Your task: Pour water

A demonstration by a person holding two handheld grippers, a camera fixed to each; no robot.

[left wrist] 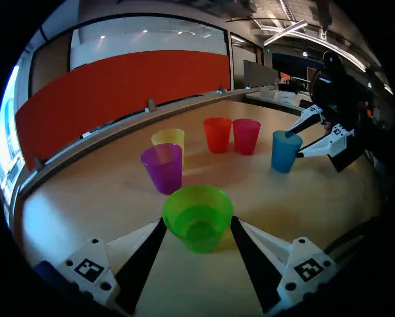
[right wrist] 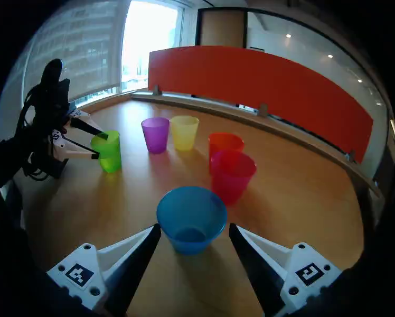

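On the desk (left wrist: 92,201), the left gripper's (left wrist: 197,221) fingers straddle the green cup (left wrist: 197,214) and the right gripper's (right wrist: 194,227) straddle the blue cup (right wrist: 191,216), pressing or not I cannot tell, with the purple cup (left wrist: 163,168) beyond.

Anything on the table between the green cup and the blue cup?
Nothing. Bare tabletop runs between the green cup and the blue cup, as both gripper views show.
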